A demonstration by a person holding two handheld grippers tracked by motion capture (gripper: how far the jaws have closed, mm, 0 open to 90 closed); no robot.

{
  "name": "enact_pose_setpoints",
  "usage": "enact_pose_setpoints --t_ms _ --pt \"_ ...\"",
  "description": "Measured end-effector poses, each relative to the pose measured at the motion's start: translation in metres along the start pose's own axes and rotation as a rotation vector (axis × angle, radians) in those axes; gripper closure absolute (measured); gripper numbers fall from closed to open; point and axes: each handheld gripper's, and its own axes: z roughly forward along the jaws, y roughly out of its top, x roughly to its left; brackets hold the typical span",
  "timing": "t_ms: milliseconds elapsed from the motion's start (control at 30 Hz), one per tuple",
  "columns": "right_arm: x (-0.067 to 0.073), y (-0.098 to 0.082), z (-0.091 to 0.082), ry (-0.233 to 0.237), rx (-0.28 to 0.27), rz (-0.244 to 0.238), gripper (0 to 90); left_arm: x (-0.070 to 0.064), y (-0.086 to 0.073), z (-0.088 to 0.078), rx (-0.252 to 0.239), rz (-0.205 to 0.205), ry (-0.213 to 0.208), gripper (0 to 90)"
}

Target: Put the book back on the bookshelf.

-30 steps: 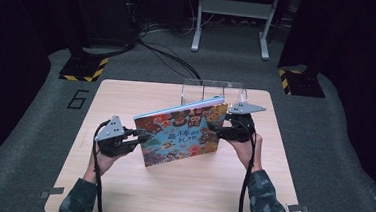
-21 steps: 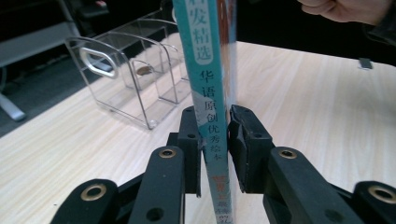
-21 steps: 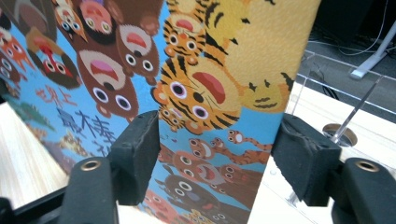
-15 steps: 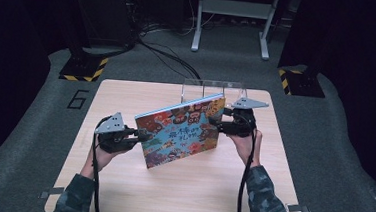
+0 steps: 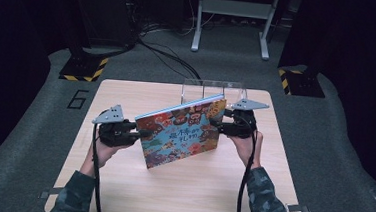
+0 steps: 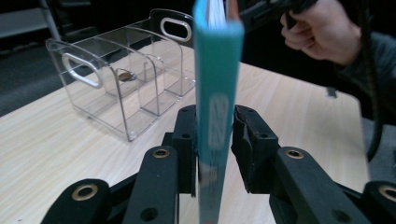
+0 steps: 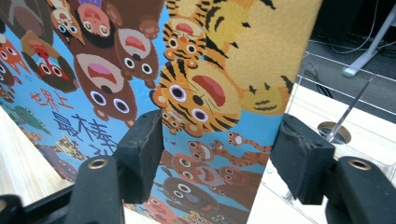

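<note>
Now — one book point(image 5: 181, 133) | left tool point(image 6: 214, 140) clamps spine | right tool point(image 7: 219, 154) spread wide — one clear organizer point(image 6: 126, 84)

Pale matt wood-grain table point(image 5: 180, 185), clear glossy plastic organiser point(image 6: 126, 79), smooth printed book cover point(image 7: 140, 70)

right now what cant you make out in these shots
- Right gripper: whether it grips the book or is open. In the right gripper view the jaws stand wide and the cover hides any contact.
- Small round object in the clear organizer: too small and blurred to identify.
- Book's lower edge: cut off by the left gripper view's bottom.
</note>
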Motion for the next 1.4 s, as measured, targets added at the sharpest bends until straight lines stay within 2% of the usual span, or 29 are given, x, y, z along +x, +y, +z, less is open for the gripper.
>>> enact_pose_setpoints --t_ms 67,133,167,300,333,400,500,600,733,833,967,1000,1067,1133,1167,1233,1300,1333,1400 --pt "0.000 0.000 -0.001 -0.003 0.001 -0.003 36.4 0.000 0.010 0.000 0.003 0.005 0.013 72.1" --pt "0.001 0.000 -0.001 -0.003 0.004 -0.001 36.3 0.000 0.013 0.002 0.021 0.007 0.008 72.1" --pt "0.002 0.000 -0.001 -0.006 0.006 -0.005 36.1 -0.001 0.015 0.003 0.024 0.019 0.020 72.5" --pt "0.004 0.000 -0.002 -0.008 0.009 0.004 34.5 -0.006 0.022 0.007 0.069 0.039 0.007 75.7" --pt "0.004 0.000 -0.002 -0.008 0.009 0.004 34.5 -0.006 0.024 0.006 0.075 0.058 0.012 75.7" --pt "0.004 0.000 -0.003 -0.008 0.010 -0.002 34.2 -0.007 0.025 0.006 0.085 0.060 0.008 76.4" --pt "0.005 0.000 -0.003 -0.008 0.013 -0.003 34.2 -0.007 0.025 0.005 0.095 0.058 0.004 76.9" --pt "0.007 0.000 -0.002 -0.007 0.013 -0.002 33.9 -0.006 0.026 0.002 0.109 0.025 0.001 76.9" --pt "0.013 0.002 0.001 -0.008 0.018 0.003 33.0 -0.002 0.027 -0.003 0.129 0.018 -0.004 76.9" --pt "0.015 0.003 0.003 0.001 0.026 -0.012 35.4 -0.002 0.027 -0.008 0.139 0.019 -0.001 76.3" --pt "0.017 0.004 0.004 0.014 0.033 -0.006 35.5 -0.001 0.029 -0.009 0.143 0.017 0.030 73.4" --pt "0.017 0.005 0.004 0.014 0.033 -0.012 35.3 0.000 0.030 -0.010 0.150 0.033 0.037 72.4" --pt "0.018 0.005 0.004 0.017 0.038 -0.012 35.3 0.001 0.033 -0.010 0.137 0.012 0.045 69.9" --pt "0.020 0.006 0.004 0.018 0.038 -0.013 35.4 0.002 0.035 -0.009 0.129 0.007 0.041 67.3" --pt "0.021 0.006 0.004 0.019 0.037 -0.015 34.7 0.002 0.037 -0.009 0.149 0.013 0.041 67.4" --pt "0.021 0.006 0.004 0.015 0.039 -0.010 34.9 0.002 0.039 -0.008 0.158 0.019 0.039 67.8" --pt "0.021 0.006 0.004 0.015 0.040 -0.009 34.4 0.002 0.041 -0.006 0.154 0.019 0.024 68.4" --pt "0.022 0.006 0.004 0.018 0.041 -0.009 34.4 0.002 0.045 -0.004 0.171 0.023 0.006 68.4" --pt "0.022 0.006 0.004 0.017 0.040 -0.010 34.0 0.001 0.047 -0.002 0.180 0.027 0.011 68.4"
